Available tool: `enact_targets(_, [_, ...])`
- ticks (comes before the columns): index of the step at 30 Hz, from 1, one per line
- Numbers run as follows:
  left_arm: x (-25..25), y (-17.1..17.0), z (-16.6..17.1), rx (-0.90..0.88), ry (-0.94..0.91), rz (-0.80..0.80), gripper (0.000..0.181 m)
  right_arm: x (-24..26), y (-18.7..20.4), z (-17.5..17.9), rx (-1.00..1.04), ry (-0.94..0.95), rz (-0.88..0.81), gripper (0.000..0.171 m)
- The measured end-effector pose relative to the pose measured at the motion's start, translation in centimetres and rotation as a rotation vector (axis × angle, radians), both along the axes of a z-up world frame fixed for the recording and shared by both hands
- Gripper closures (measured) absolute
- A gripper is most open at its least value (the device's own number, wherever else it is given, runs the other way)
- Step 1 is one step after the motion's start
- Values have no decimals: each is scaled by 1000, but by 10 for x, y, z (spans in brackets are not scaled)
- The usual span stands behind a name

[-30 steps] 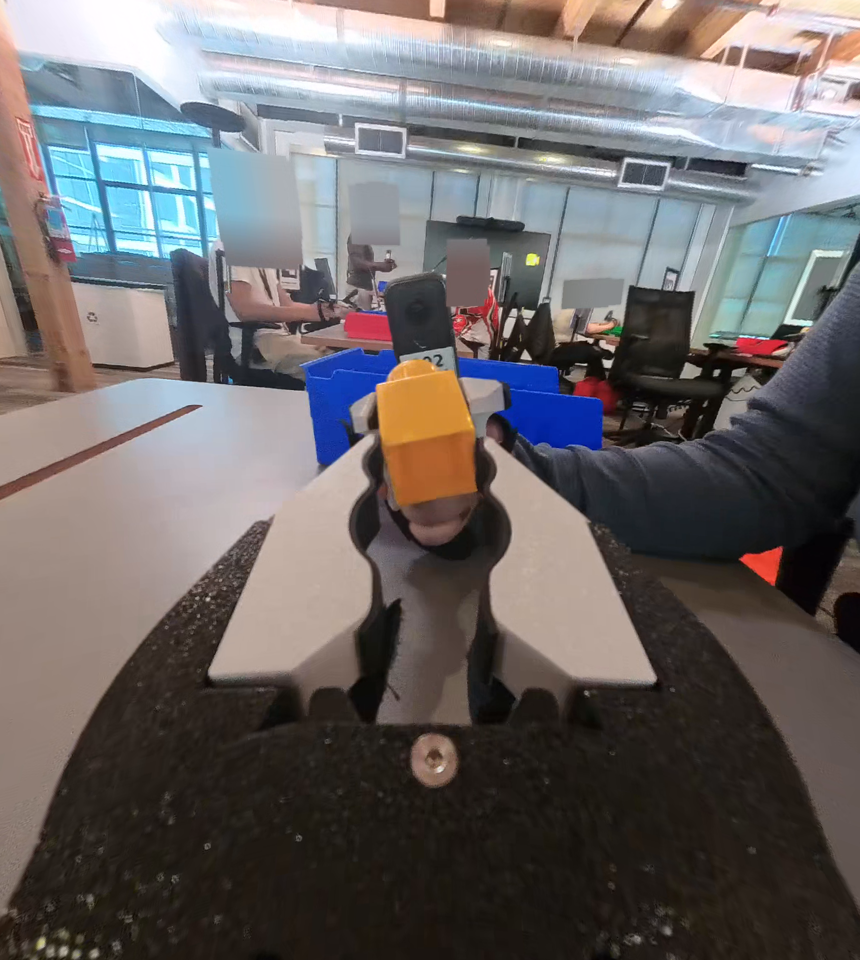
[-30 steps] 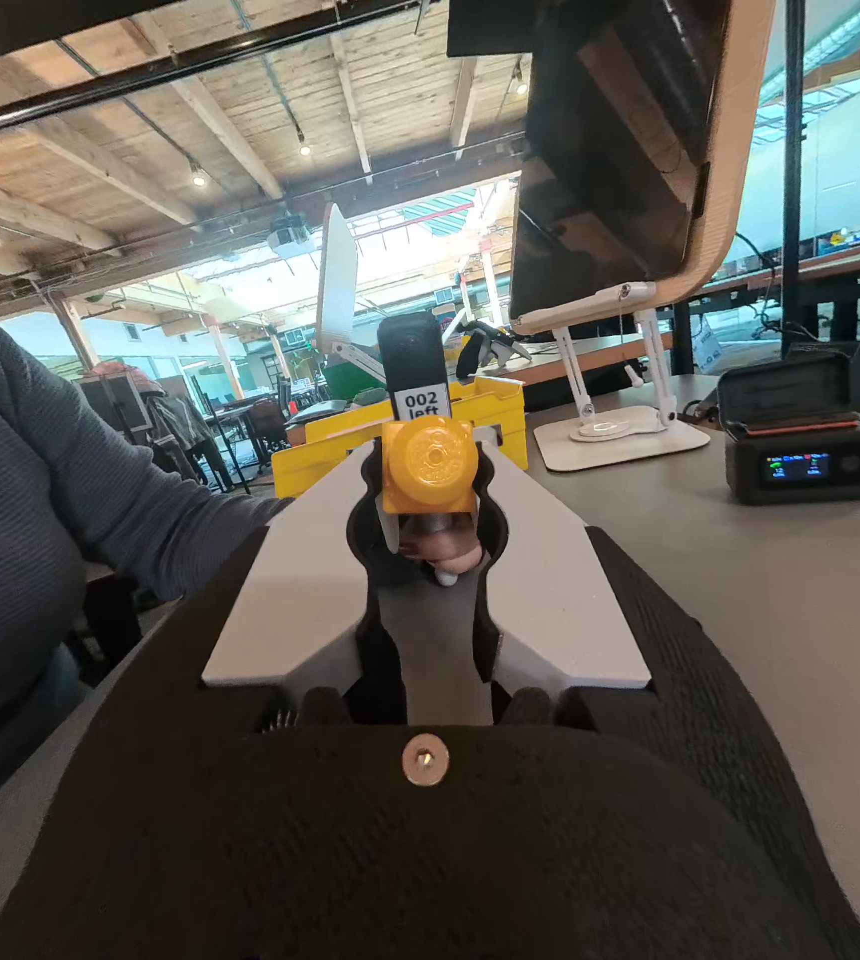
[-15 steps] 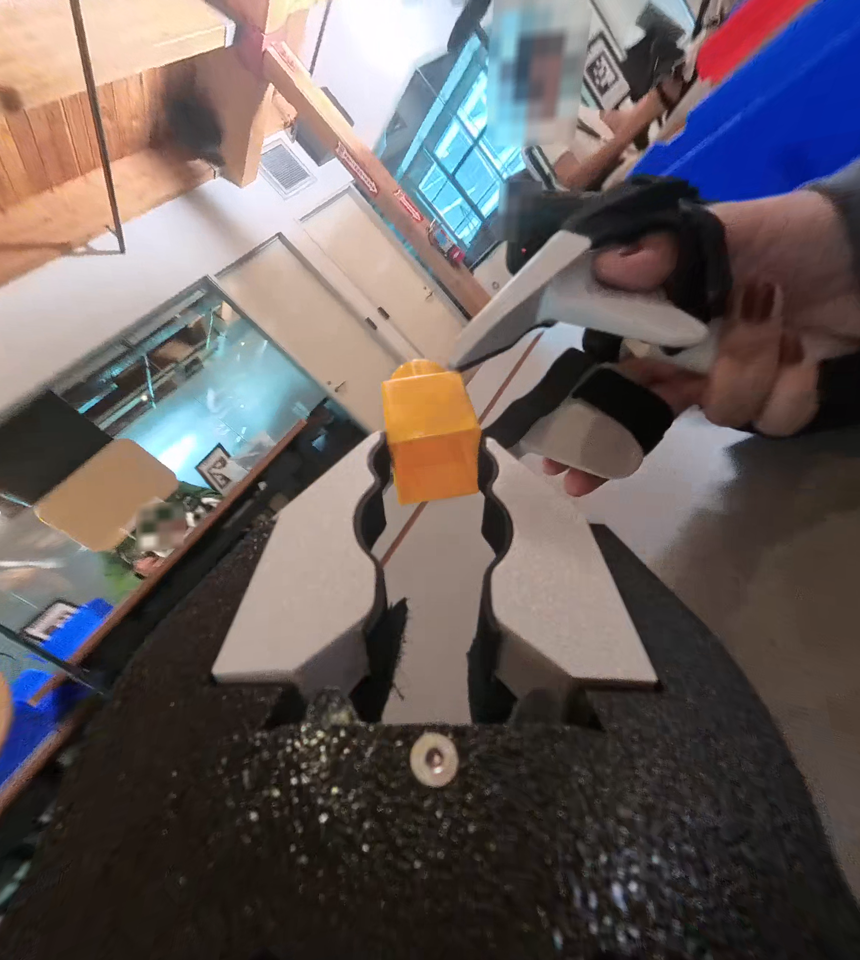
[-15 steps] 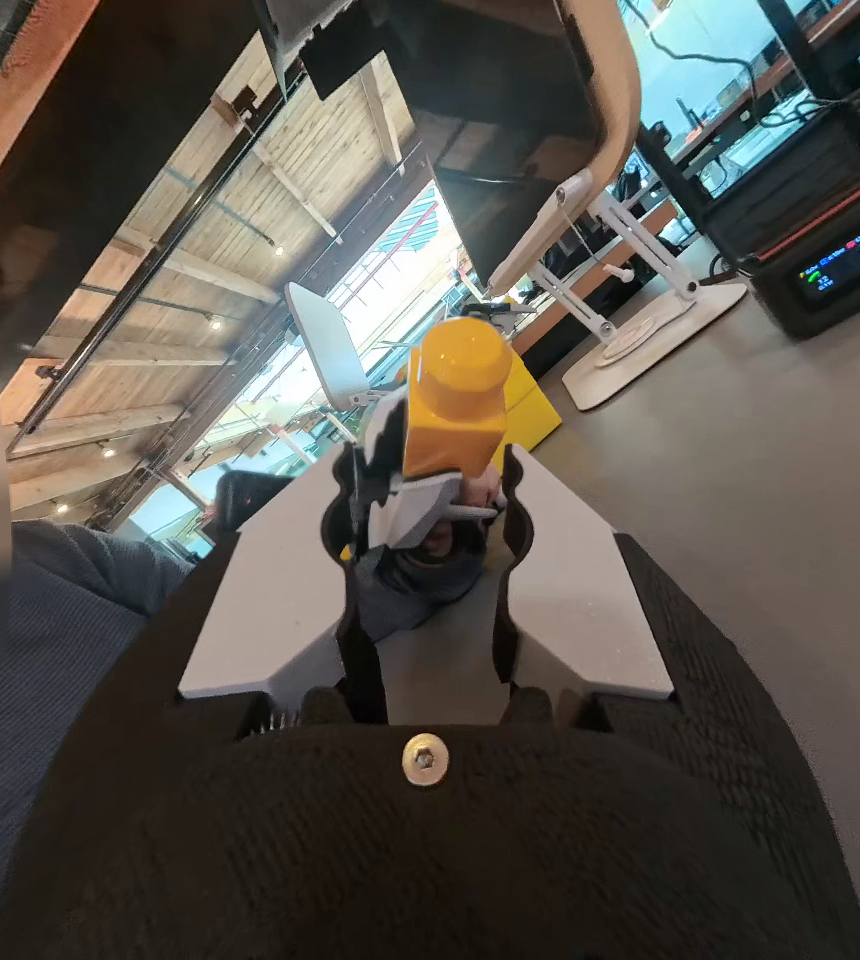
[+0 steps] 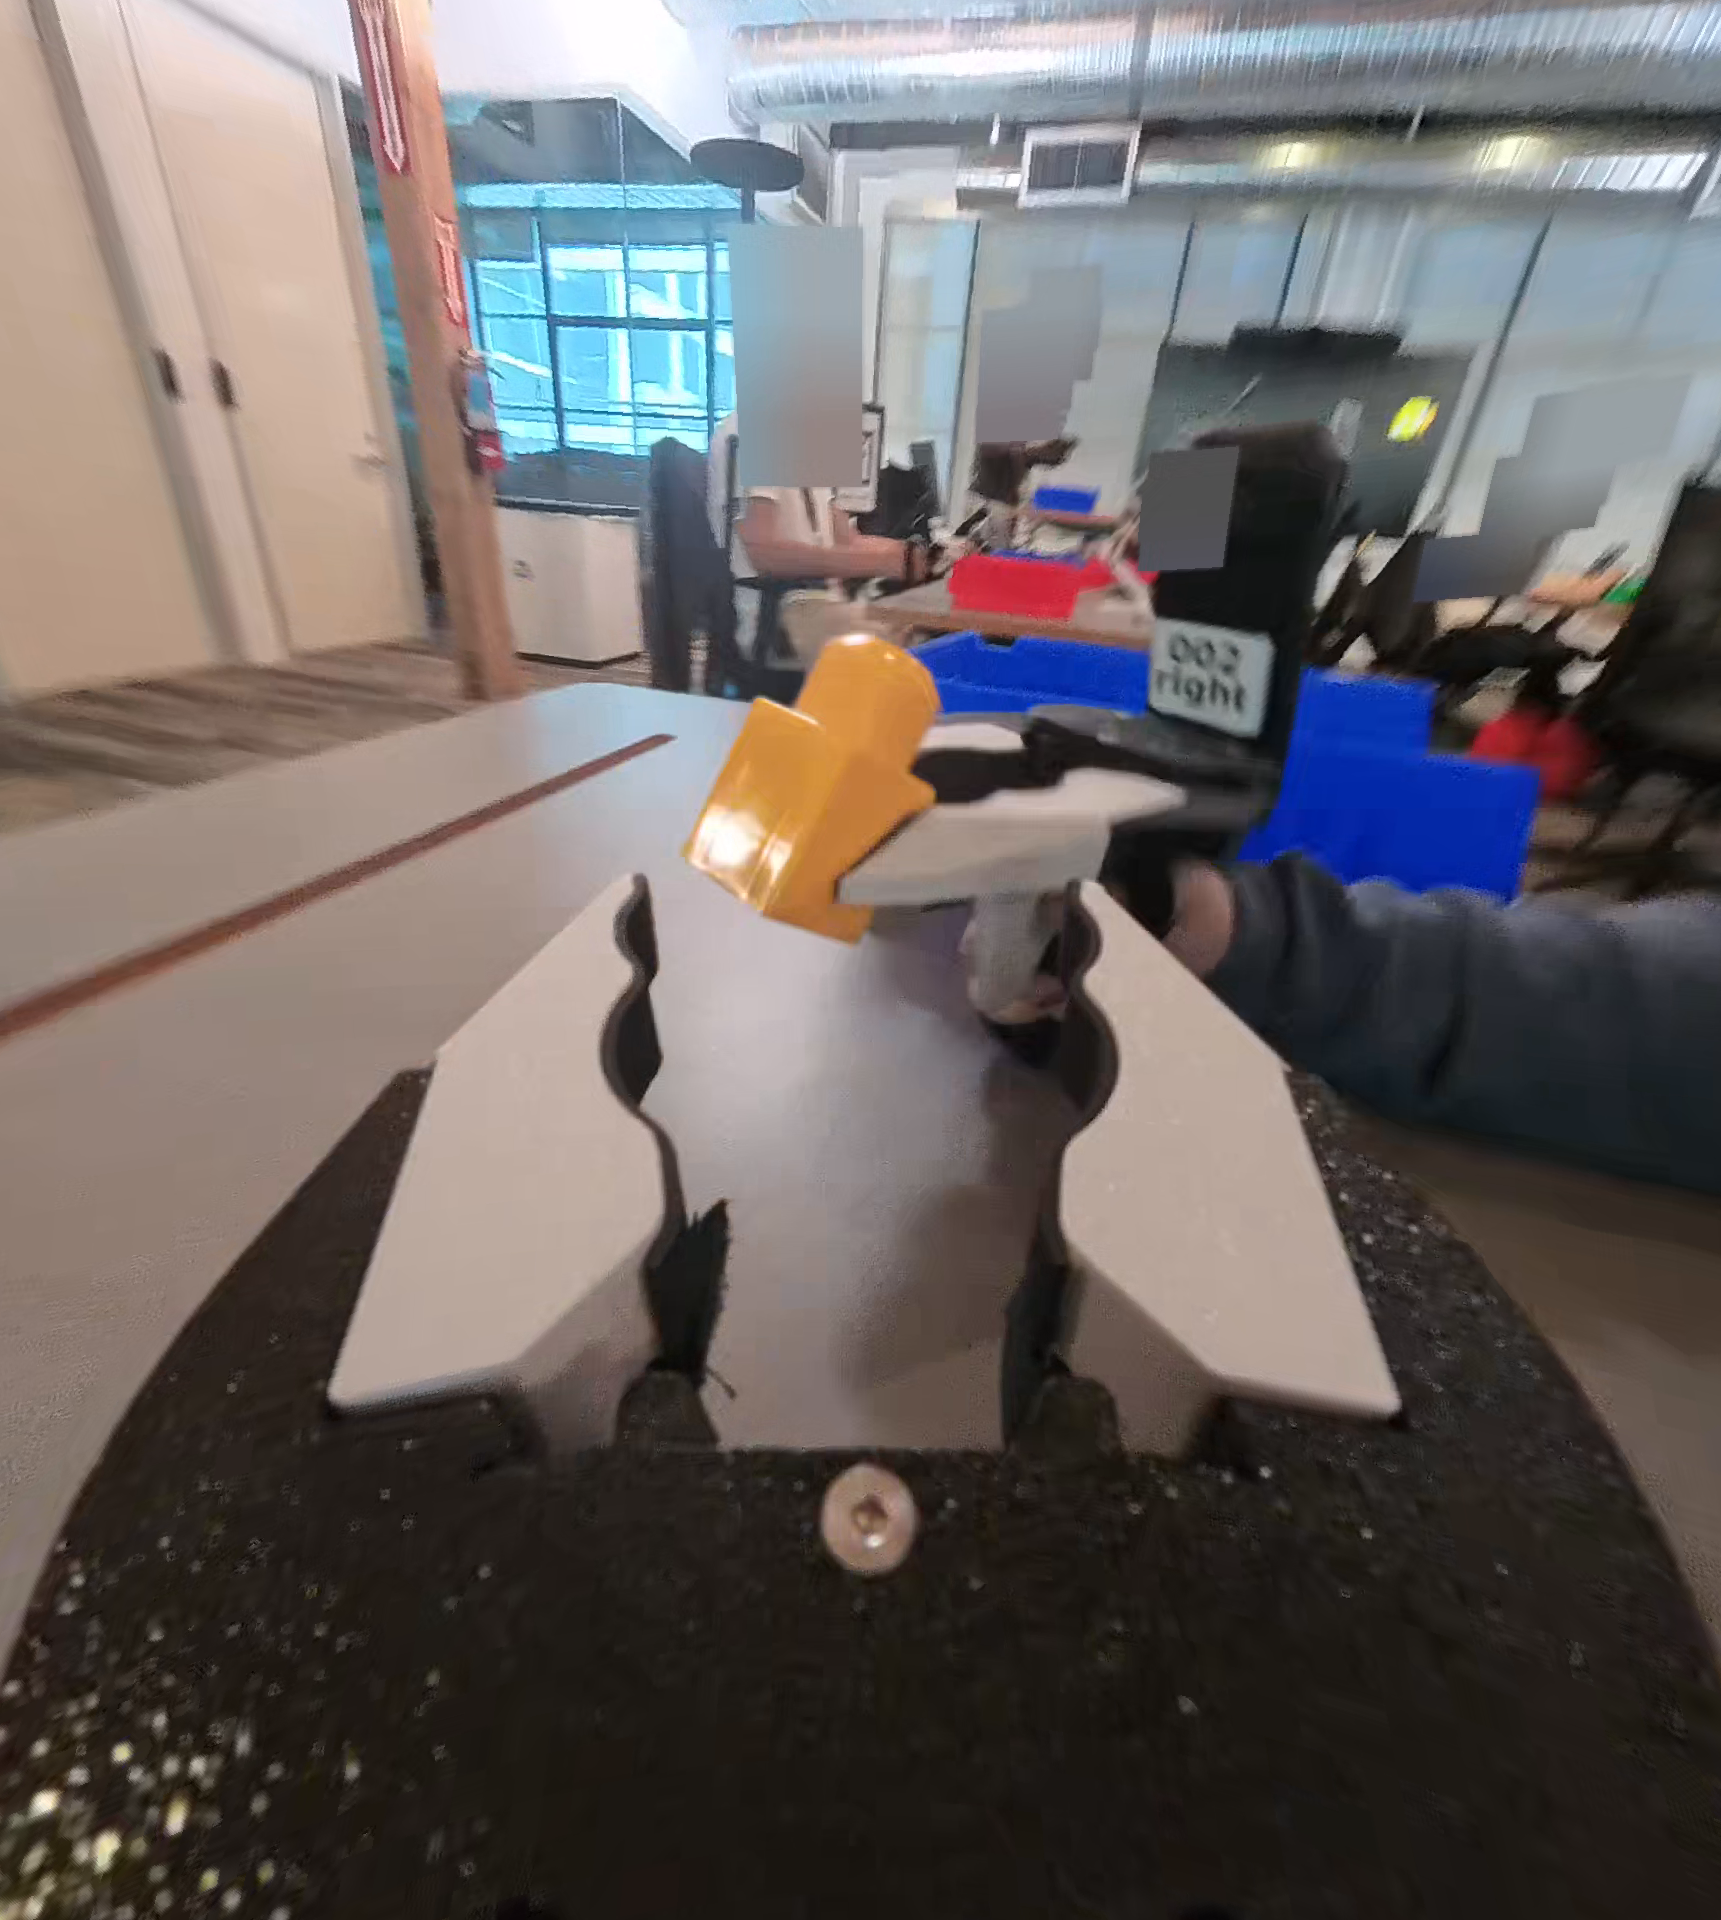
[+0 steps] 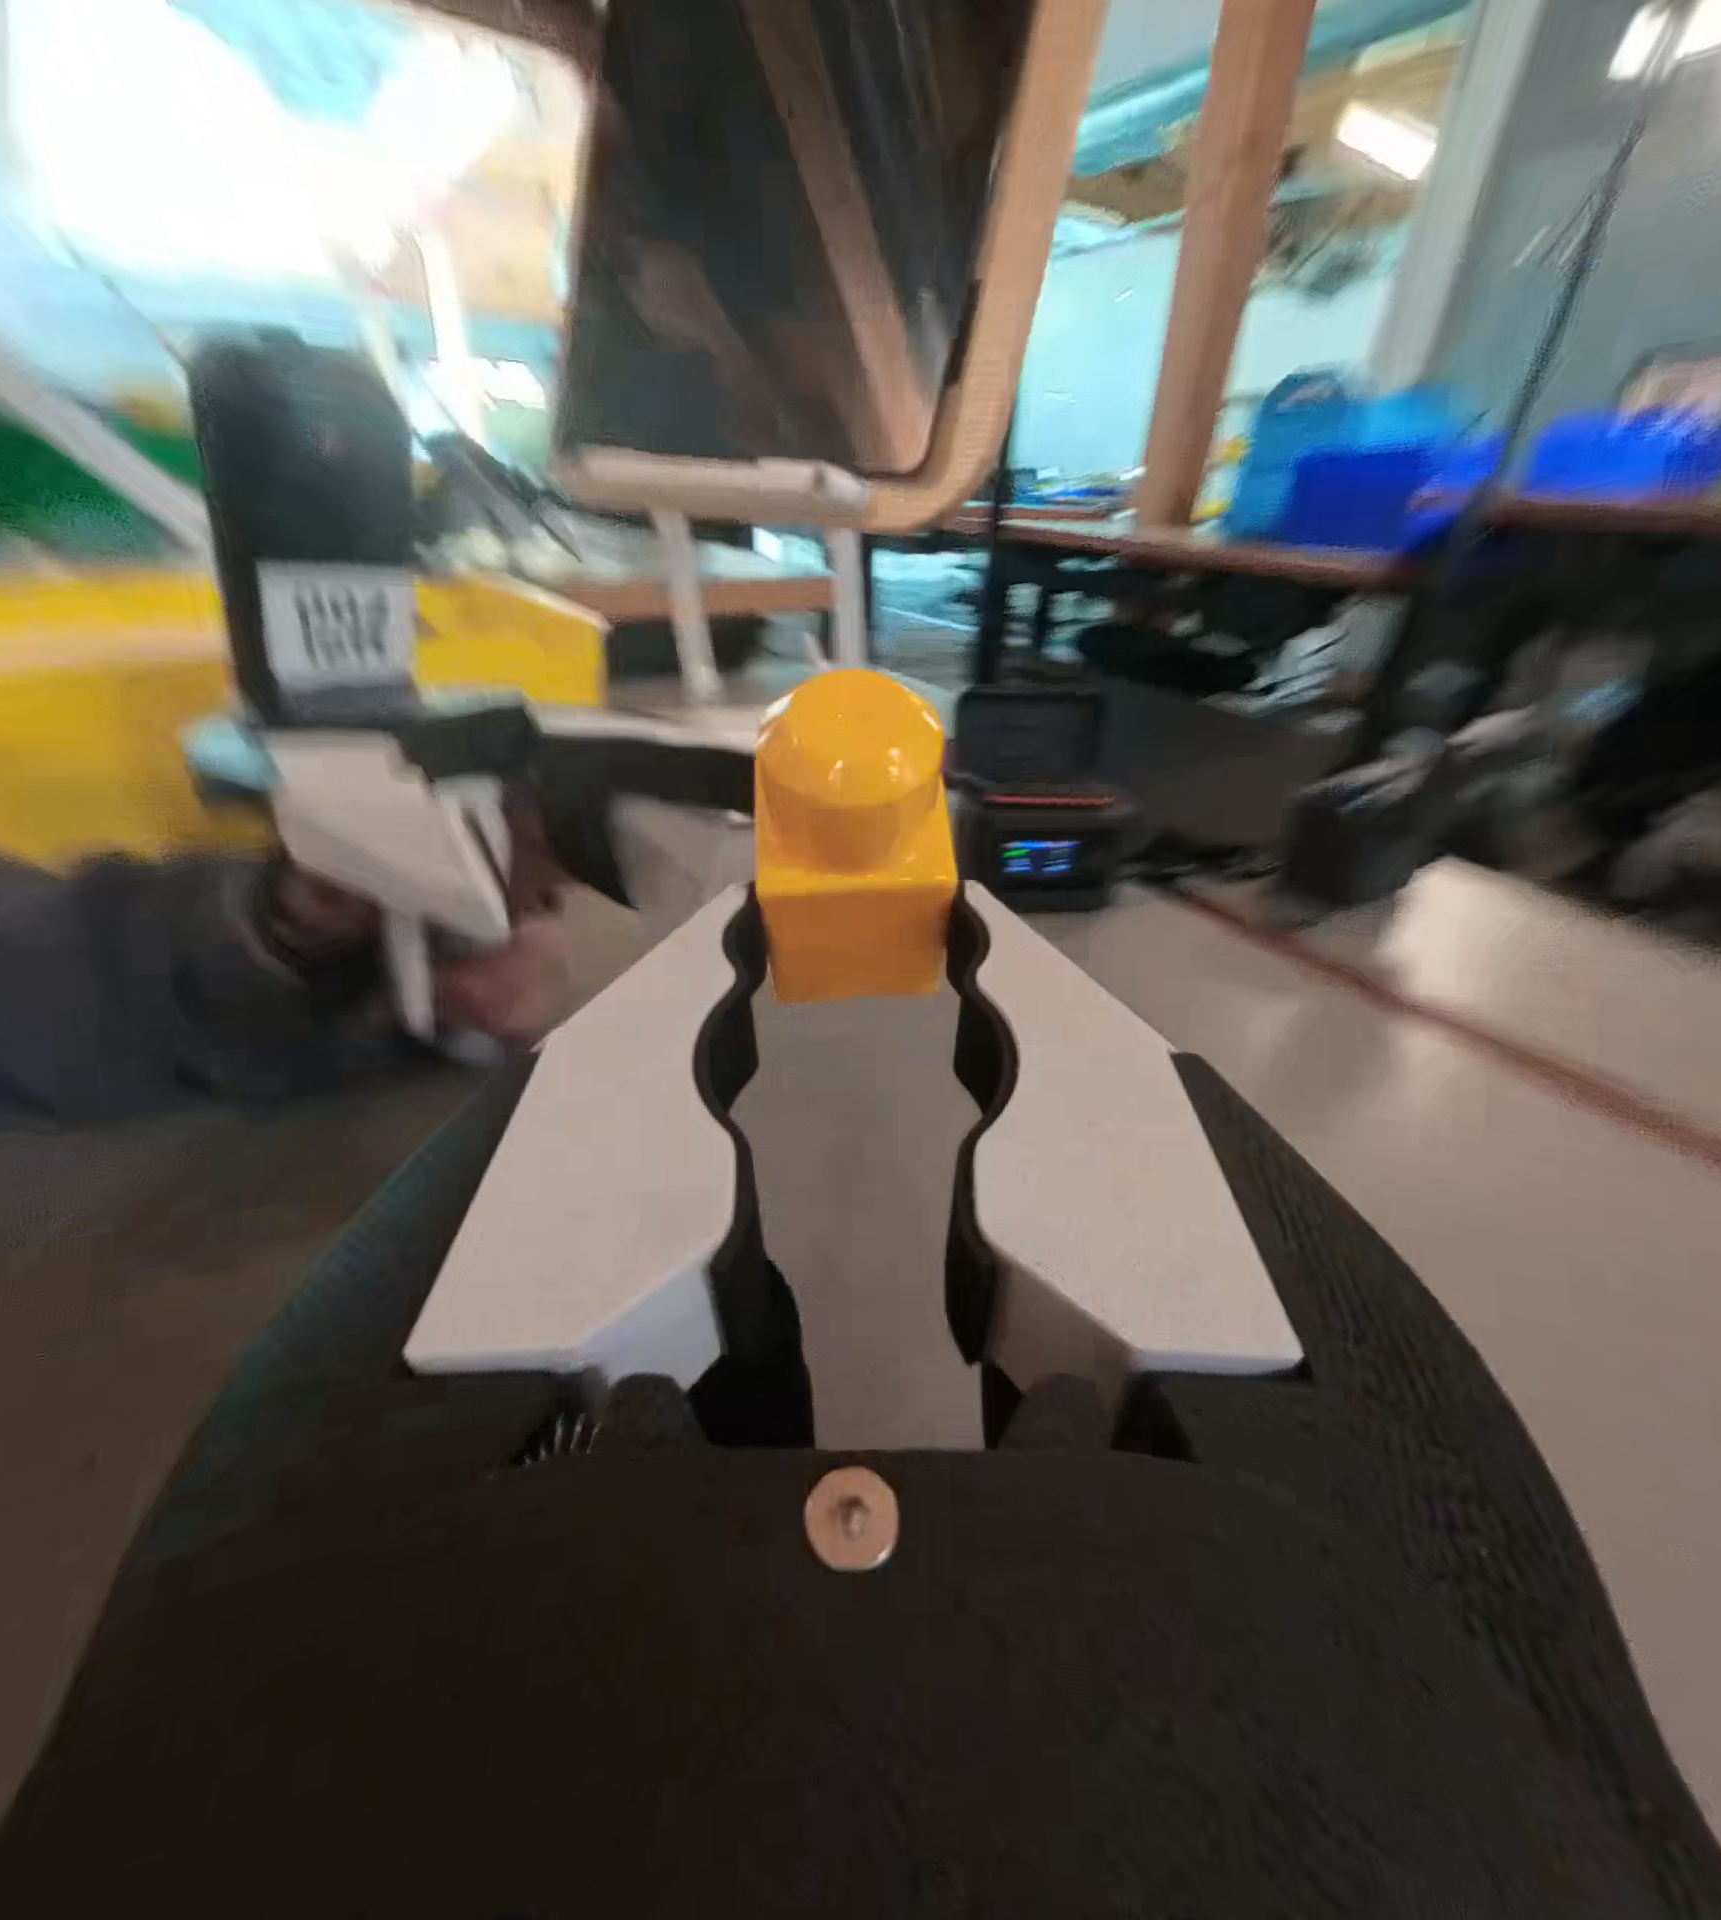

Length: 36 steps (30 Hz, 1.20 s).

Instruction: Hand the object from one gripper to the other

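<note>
Block (image 6: 851, 842), orange, single stud up, pinched at the tips of right gripper (image 6: 854, 940) above grey table (image 6: 1458, 1091). Left gripper (image 5: 861, 935) spread wide, empty, near. Risk: shallow tip hold; a bump from left fingers could twist the block loose.

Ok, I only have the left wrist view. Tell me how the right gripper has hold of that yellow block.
Observer: In the right wrist view the yellow block sits at the very tips of the right gripper. Both fingers press on its square base, and the round stud is clear above them.
Operator: Now give me my left gripper's place from that side.
Observer: The left gripper is off to the block's left, apart from it.
Operator: Report what lies behind the block.
Observer: A black case with a small lit screen stands on the table.
</note>
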State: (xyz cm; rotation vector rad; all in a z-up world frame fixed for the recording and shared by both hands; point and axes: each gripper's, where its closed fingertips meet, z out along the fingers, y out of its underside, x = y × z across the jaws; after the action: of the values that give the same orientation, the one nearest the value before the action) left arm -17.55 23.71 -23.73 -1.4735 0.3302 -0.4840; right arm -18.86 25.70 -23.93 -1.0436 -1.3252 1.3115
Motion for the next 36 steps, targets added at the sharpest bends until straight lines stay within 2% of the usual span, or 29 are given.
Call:
enact_targets(3, [-8,0,4,-32,-138,-34,105,-3,2,-5,474,12,-191,138])
enact_targets(6, [-11,2,2,-46,-138,-7,113,-9,-2,-15,849,-18,-308,138])
enact_targets(8, [-9,4,-2,-66,-101,8,120,-11,-5,-15,1011,-15,-358,138])
enact_targets(13, [-5,11,-14,-100,32,90,124,-12,3,-15,1117,-52,-441,138])
enact_targets(17, [-11,19,-24,-119,190,246,133,-13,5,-17,1206,-72,-474,138])
enact_targets(20, [-12,20,-27,-101,305,315,145,-14,2,-17,1259,-67,-476,138])
enact_targets(22, [-13,20,-26,-89,330,327,147,-14,1,-15,1260,-54,-481,138])
enact_targets(26, [-19,17,-15,-39,316,351,148,-12,0,-8,1095,-3,-460,137])
enact_targets(30, [-43,7,6,66,235,431,148,-10,9,-16,794,-55,-375,119])
enact_targets(33, [-56,-6,22,213,277,469,148,-9,8,-14,424,-59,-258,119])
enact_targets(36, [-56,-15,33,348,433,533,148,-7,-4,-8,-112,-94,-9,119])
